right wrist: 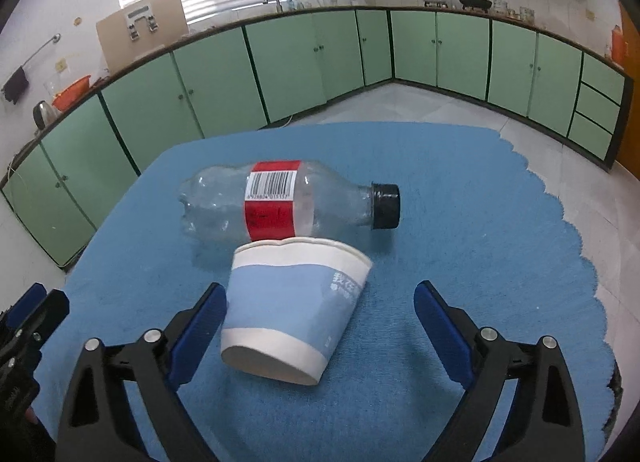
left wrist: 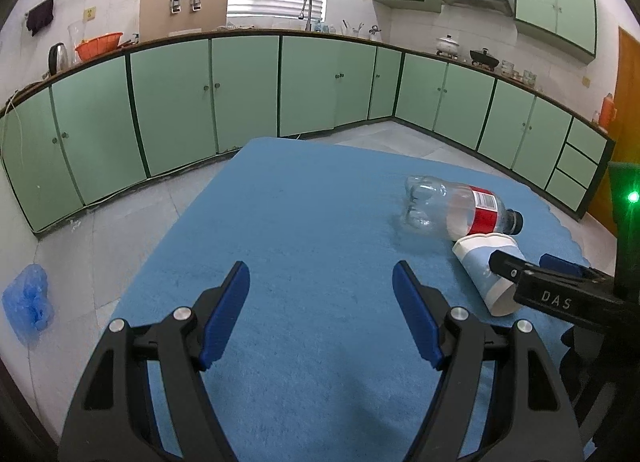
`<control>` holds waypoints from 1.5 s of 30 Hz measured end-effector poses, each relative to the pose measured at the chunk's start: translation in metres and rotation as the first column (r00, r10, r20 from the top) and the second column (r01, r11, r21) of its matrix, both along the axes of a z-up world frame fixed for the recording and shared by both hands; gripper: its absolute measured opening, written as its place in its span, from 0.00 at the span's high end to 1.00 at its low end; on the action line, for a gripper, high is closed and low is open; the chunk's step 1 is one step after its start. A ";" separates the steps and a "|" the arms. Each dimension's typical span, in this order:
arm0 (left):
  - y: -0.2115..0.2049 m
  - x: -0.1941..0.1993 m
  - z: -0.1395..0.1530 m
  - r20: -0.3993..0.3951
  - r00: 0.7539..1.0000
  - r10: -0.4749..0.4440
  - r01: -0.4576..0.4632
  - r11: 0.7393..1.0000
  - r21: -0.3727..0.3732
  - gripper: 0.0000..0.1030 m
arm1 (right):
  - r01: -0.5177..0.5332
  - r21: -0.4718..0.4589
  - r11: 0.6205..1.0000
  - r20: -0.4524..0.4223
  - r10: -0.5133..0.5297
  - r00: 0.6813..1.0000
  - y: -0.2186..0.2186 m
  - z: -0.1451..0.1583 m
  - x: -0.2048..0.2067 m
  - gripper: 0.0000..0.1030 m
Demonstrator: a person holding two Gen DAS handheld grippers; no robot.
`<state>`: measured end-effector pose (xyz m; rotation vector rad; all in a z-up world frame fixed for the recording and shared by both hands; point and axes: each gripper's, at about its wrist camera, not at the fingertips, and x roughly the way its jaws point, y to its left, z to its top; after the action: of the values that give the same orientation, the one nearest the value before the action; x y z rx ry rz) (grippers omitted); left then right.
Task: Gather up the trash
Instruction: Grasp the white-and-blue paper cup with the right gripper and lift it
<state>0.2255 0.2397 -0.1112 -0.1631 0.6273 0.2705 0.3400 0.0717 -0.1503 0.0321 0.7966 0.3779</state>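
Observation:
A clear plastic bottle (right wrist: 280,202) with a red label and black cap lies on its side on the blue cloth (right wrist: 460,190). A blue-and-white paper cup (right wrist: 292,302) lies tipped against it, base toward me. My right gripper (right wrist: 320,310) is open, its fingers on either side of the cup; its left pad is close to the cup's side, the right pad well apart. My left gripper (left wrist: 320,294) is open over bare cloth, to the left of the bottle (left wrist: 452,210) and the cup (left wrist: 480,266). The right gripper (left wrist: 536,262) reaches in from the right, around the cup.
The blue cloth (left wrist: 280,222) covers a table with a scalloped right edge. Green kitchen cabinets (left wrist: 168,102) line the walls beyond a tiled floor. A blue plastic bag (left wrist: 28,302) lies on the floor at the left. The left gripper's finger (right wrist: 36,310) shows at the left edge.

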 end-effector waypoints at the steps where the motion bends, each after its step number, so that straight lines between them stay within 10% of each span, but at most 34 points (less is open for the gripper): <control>1: 0.001 0.001 0.000 -0.001 1.000 0.000 0.000 1.000 -0.001 0.31 | -0.014 -0.005 1.000 -0.007 0.014 1.000 0.003 -0.002 0.000 0.10; 11: -0.002 0.002 -0.002 -0.008 1.000 -0.002 0.002 1.000 -0.008 0.30 | -0.069 0.100 0.993 -0.065 0.076 0.995 0.002 -0.007 -0.003 0.45; 45: -0.052 0.088 0.005 -0.004 0.995 -0.104 0.104 0.994 -0.044 0.30 | 0.037 0.077 0.996 0.059 -0.042 0.997 -0.100 0.028 0.014 0.49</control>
<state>0.3135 0.1876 -0.1066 -0.1713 0.6464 0.1566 0.3544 -0.0281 -0.1225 0.1074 0.7208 0.3698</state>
